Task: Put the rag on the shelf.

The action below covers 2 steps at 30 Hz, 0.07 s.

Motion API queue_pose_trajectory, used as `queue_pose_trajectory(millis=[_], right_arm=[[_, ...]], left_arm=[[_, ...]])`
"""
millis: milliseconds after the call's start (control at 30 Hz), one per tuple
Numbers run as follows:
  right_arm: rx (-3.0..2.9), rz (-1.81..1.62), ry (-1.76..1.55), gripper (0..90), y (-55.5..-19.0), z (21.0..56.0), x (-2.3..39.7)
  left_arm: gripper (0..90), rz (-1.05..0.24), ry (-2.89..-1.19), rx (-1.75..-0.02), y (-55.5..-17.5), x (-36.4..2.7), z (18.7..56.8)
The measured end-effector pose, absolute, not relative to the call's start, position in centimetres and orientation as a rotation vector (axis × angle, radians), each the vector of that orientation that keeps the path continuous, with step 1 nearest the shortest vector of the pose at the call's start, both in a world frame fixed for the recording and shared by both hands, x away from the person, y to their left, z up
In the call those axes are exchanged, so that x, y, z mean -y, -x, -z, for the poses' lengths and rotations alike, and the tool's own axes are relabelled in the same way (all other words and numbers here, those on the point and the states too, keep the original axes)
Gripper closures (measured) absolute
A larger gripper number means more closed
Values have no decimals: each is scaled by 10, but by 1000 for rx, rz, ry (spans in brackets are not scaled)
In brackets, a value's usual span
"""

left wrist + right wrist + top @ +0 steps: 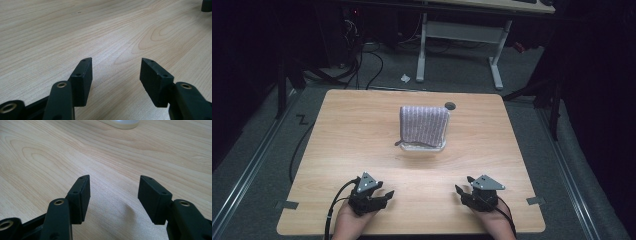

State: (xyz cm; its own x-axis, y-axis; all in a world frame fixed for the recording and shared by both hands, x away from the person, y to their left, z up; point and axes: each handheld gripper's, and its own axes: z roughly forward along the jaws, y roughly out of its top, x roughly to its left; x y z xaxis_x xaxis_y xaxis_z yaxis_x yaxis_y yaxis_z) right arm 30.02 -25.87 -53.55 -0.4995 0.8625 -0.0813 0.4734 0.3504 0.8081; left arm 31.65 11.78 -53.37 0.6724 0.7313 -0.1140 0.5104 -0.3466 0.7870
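Starting position at a wooden table (362, 130). At the left, the left gripper (373, 196) rests low at the near edge, held in a hand (349, 222) that enters from below; seen along its own jaws in the left gripper view, the left gripper (115, 72) stands wide open over bare wood, with nothing between the jaws. At the centre of the table, well apart from both tools, stands a cloth (424, 125), a pale knitted piece folded or draped upright over a clear tray (424, 147); a dark cord or strap trails from its lower left corner. Just behind the cloth lies a small round hole (450, 105) in the tabletop. At the right, the right gripper (468, 191) lies near the front edge, level with its partner; in the right gripper view the right gripper (113, 191) is likewise spread wide and empty, and the pale rim of the tray (122, 123) shows at the top of that view. Judged from this layout, no handling of the cloth has begun: it is untouched, and the whole reach, grasp and handling remain to be done.
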Motion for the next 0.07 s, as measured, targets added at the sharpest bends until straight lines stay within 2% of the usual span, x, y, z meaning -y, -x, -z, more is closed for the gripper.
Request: queue_pose_trajectory(millis=[67], right_arm=[[-2112,-1023,-1160,436,-300,535,259]], left_arm=[[439,-324,-2018,-964,-316,-119,533]])
